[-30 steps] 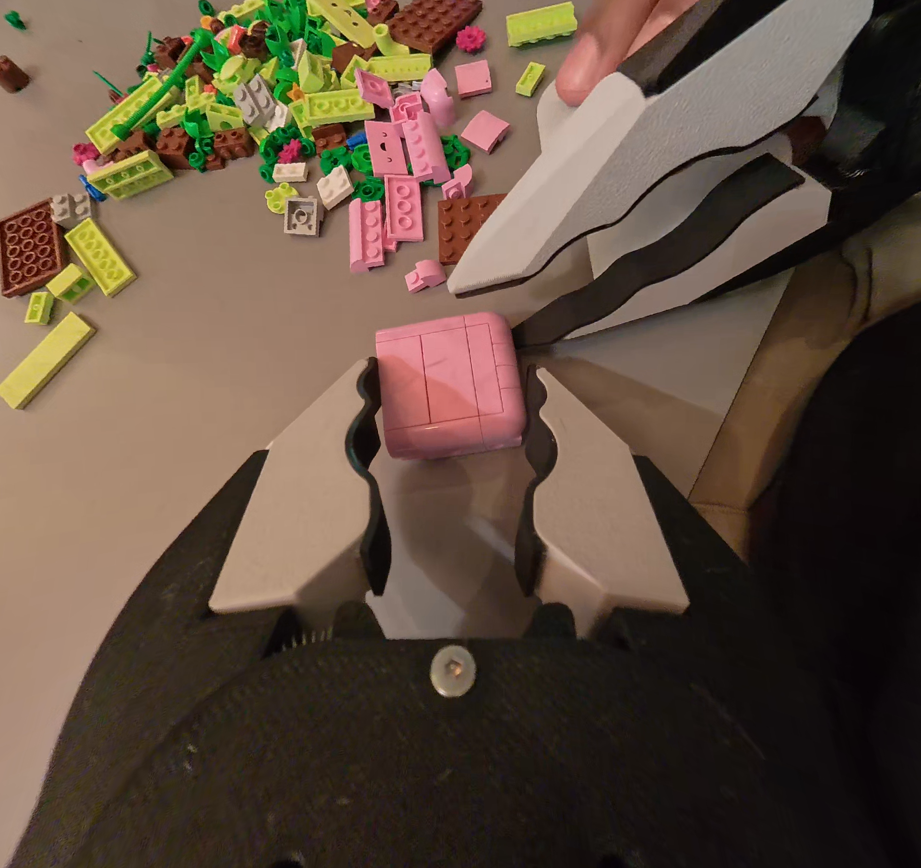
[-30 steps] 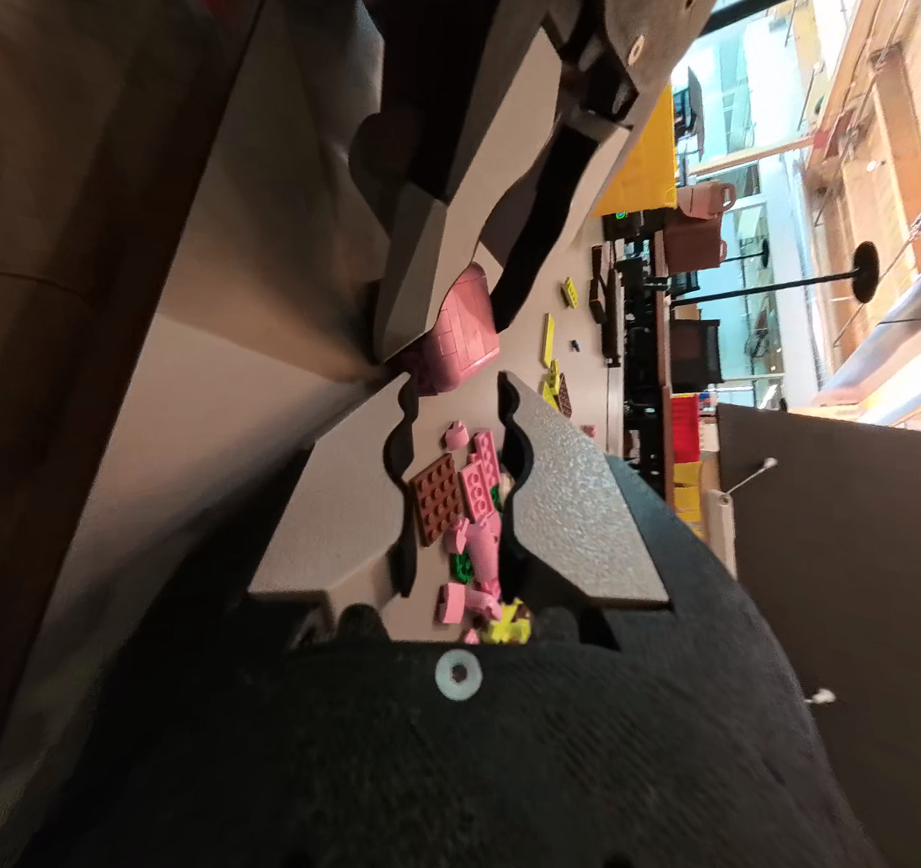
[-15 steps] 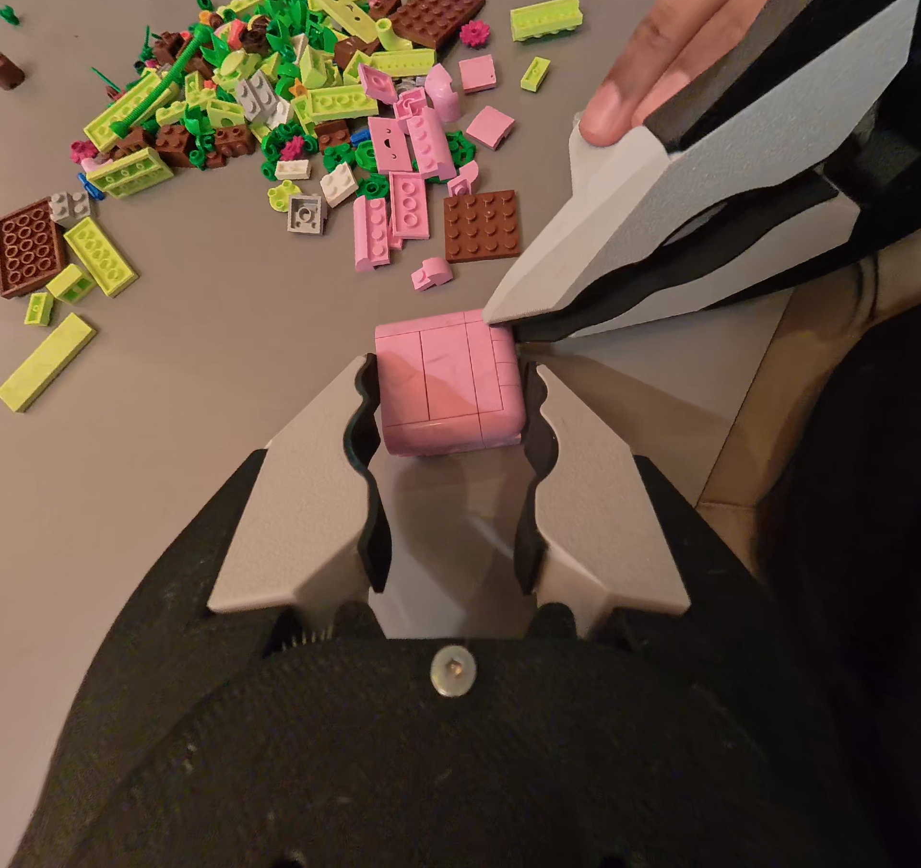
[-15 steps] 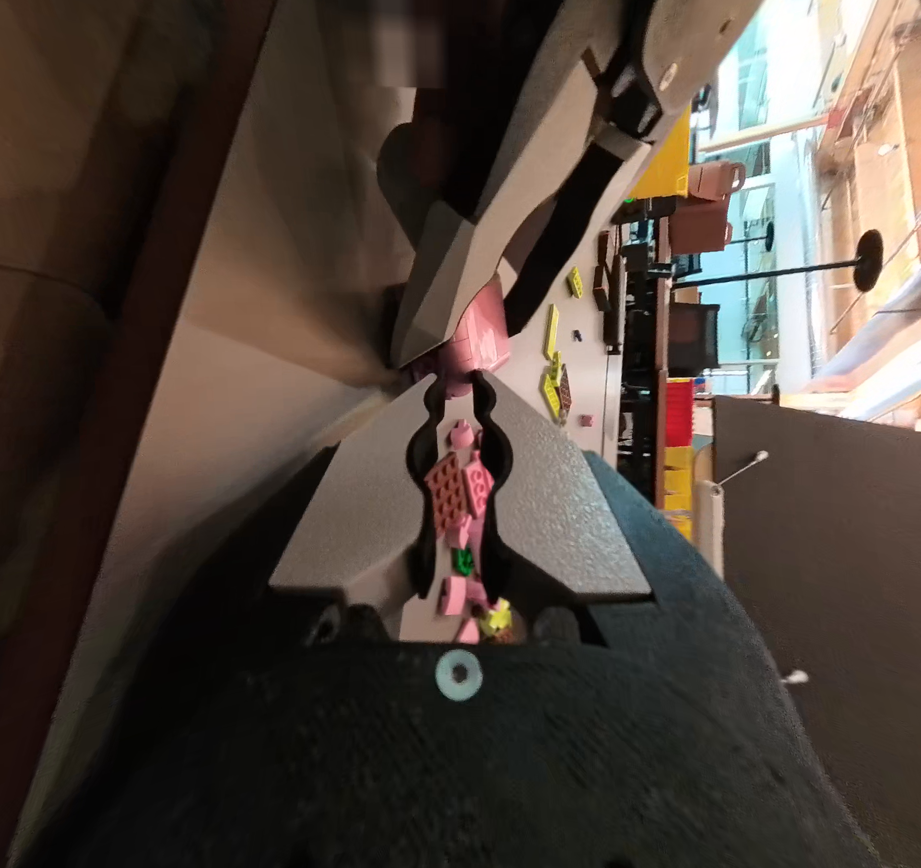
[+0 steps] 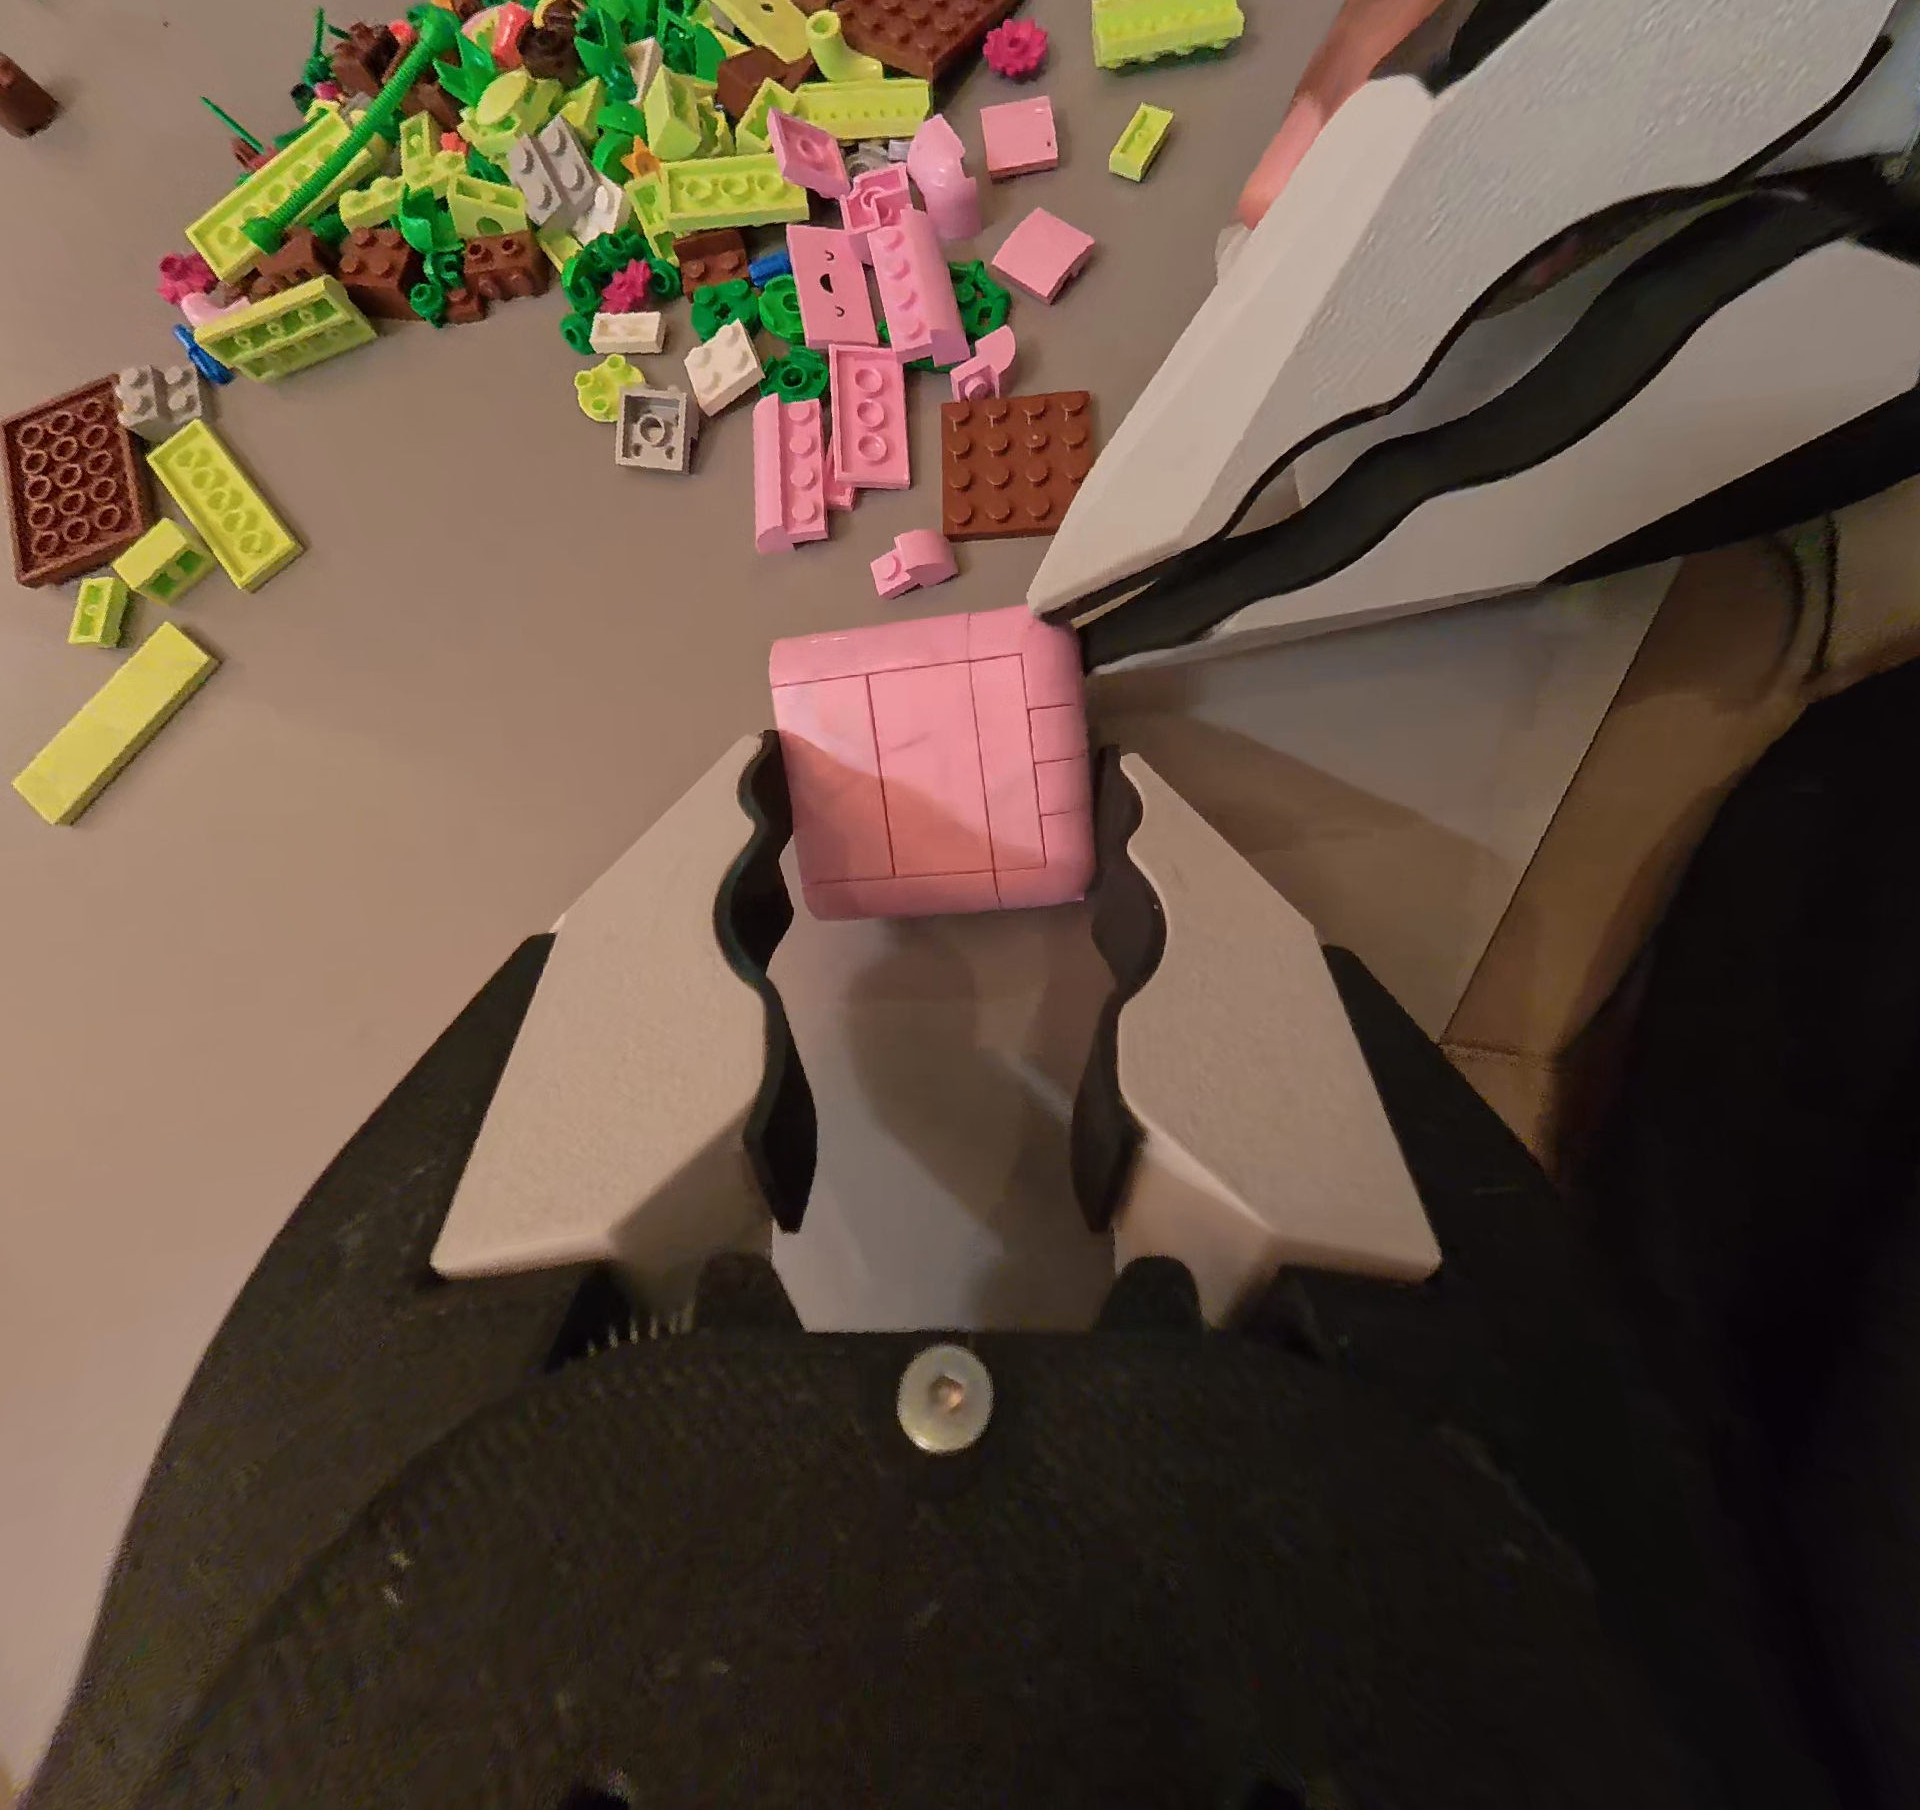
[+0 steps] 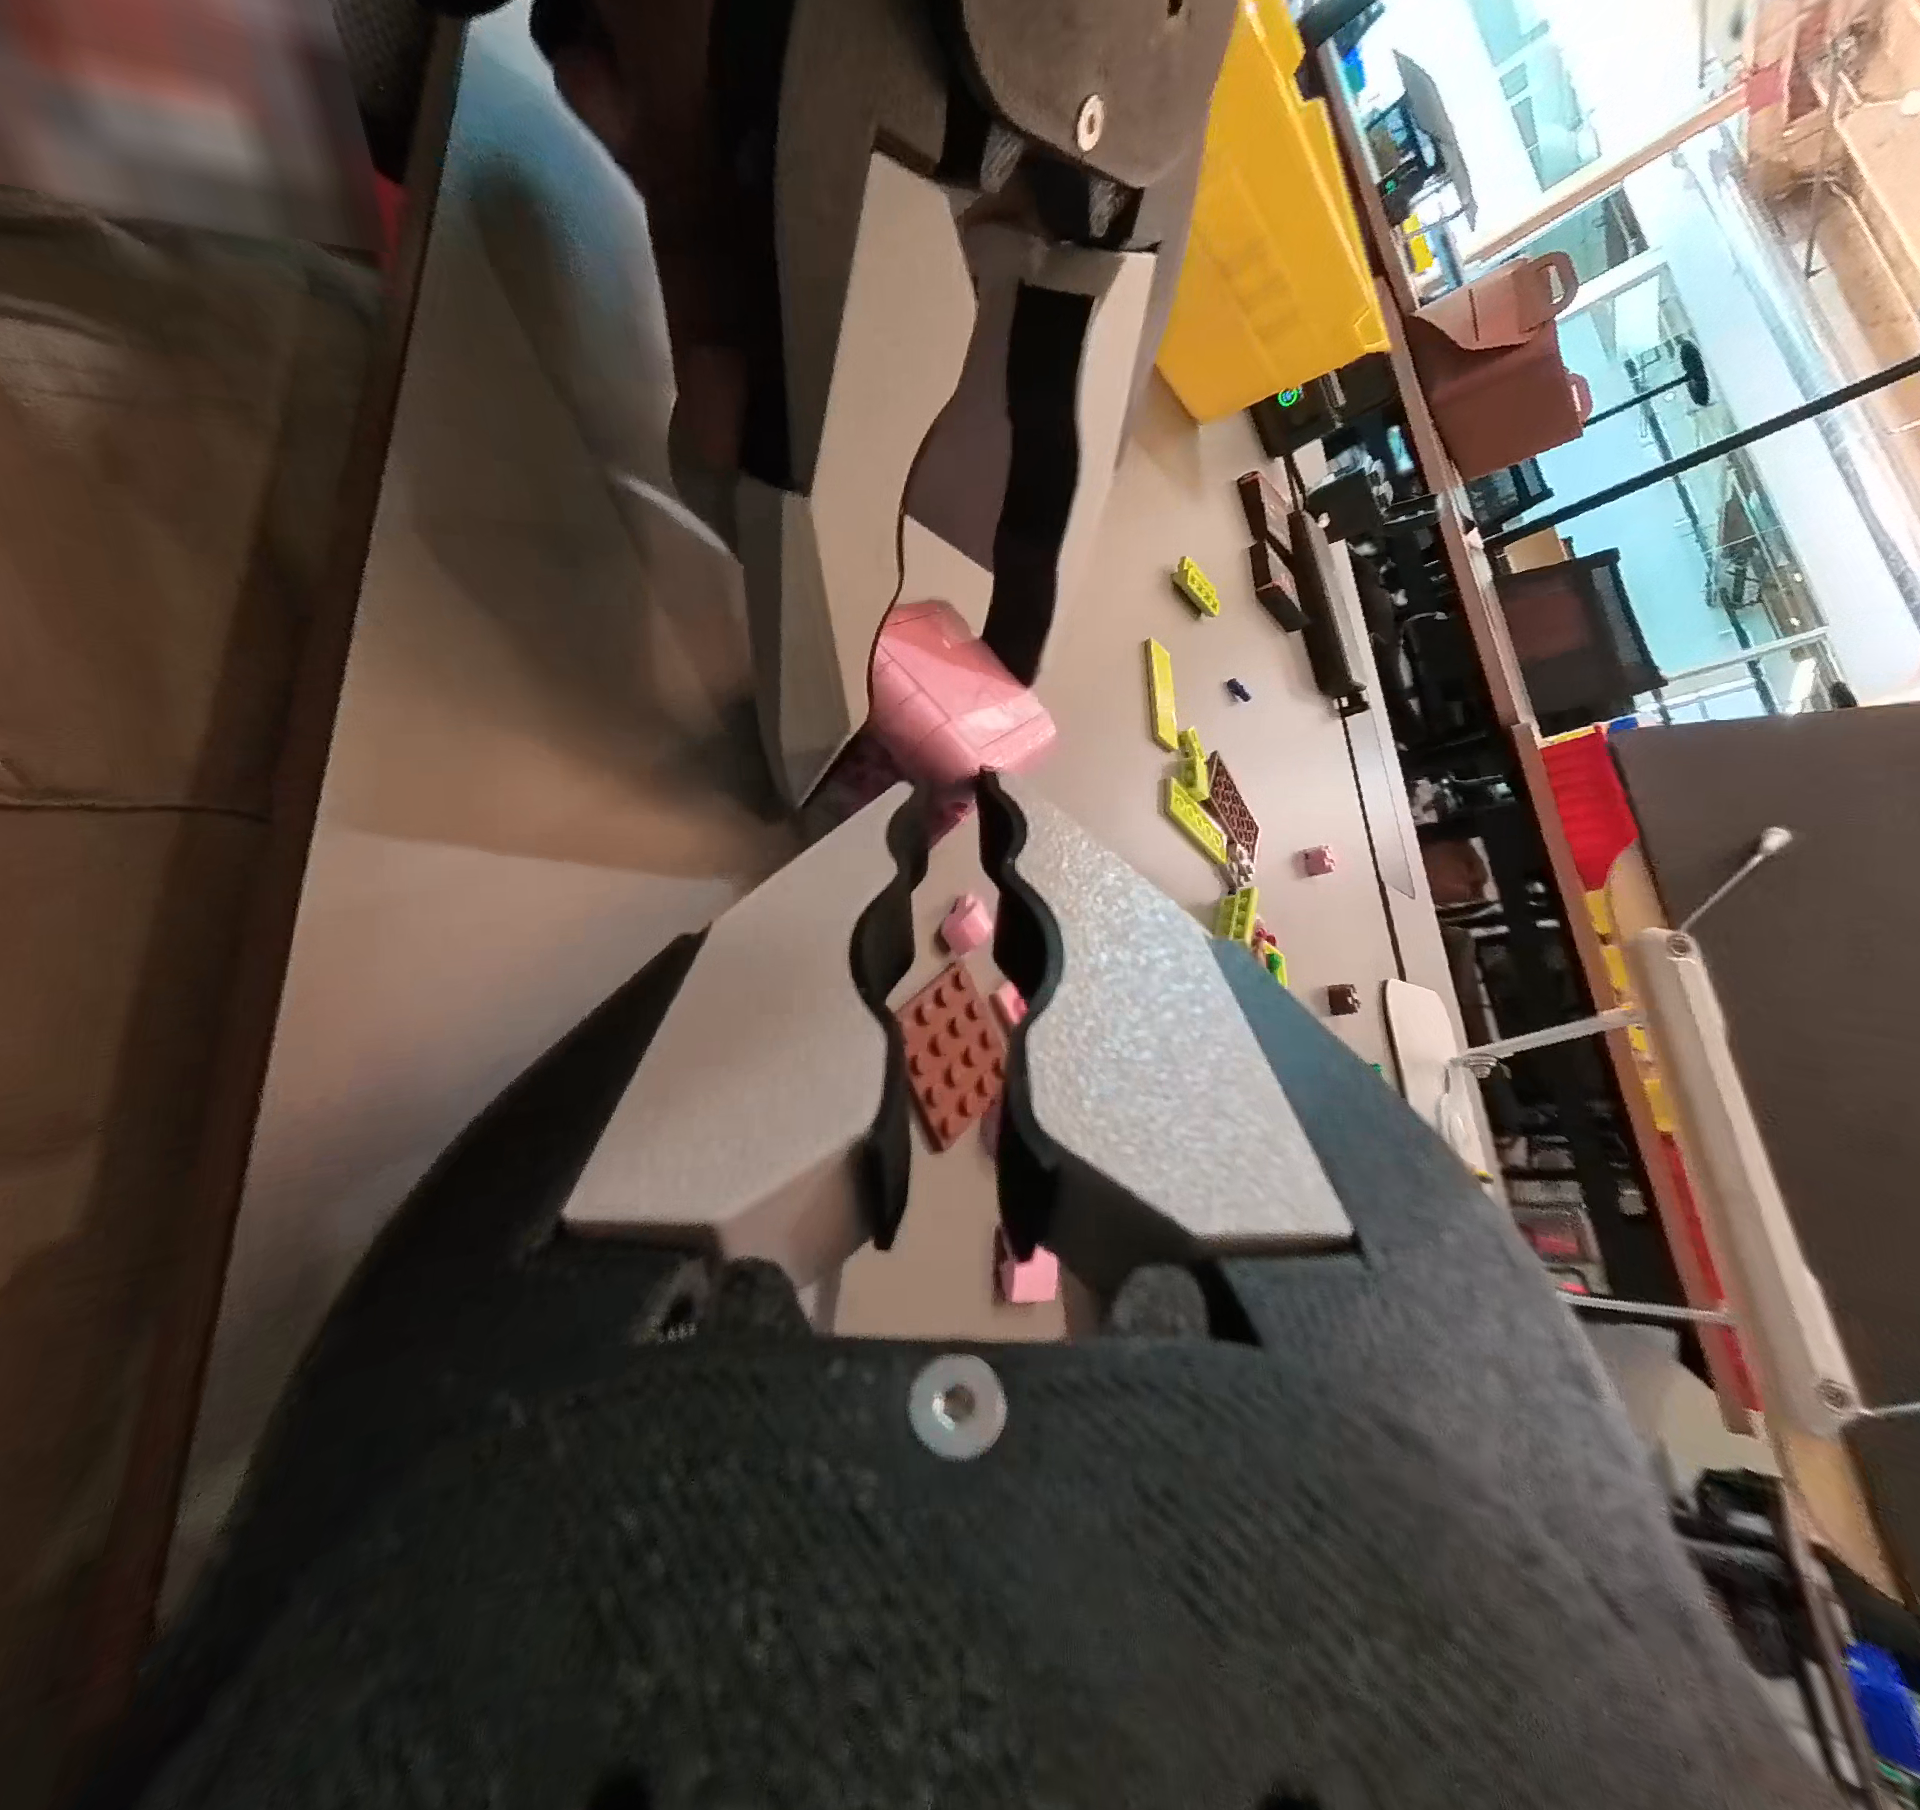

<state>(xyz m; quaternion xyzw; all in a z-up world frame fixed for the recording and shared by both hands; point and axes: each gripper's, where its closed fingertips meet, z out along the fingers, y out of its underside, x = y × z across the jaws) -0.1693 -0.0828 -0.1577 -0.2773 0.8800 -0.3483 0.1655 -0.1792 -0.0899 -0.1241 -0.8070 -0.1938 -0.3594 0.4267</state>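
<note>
A pink cube built of bricks (image 5: 925, 721) sits between the tips of my left gripper (image 5: 932, 773), which is shut on its two sides and holds it just over the grey table (image 5: 364, 877). My right gripper (image 5: 1065, 628) comes in from the upper right. Its jaws are closed to a narrow slit and its tips pinch the cube's far right corner. In the right wrist view the right gripper (image 6: 951, 792) has its tips at the lower edge of the cube (image 6: 956, 700), with the left gripper's fingers (image 6: 821, 472) above it.
A pile of loose green, lime, pink and brown bricks (image 5: 623, 181) lies at the back. A brown square plate (image 5: 1013, 461) and small pink pieces lie just beyond the cube. A hand (image 5: 1340, 67) holds the right gripper. The table's edge (image 5: 1558, 825) runs down the right. A yellow bin (image 6: 1268, 233) stands farther off. My two grippers' fingertips are within a few centimetres of each other. Left tips and right tips are each some 7 cm from the brown square plate (image 5: 1013, 461). It is also in sight in the right wrist view (image 6: 959, 1062).
My right gripper has gone from open to nearly closed and brought its tips onto the cube's far right corner. The left gripper has kept its hold, and the cube has tilted slightly.
</note>
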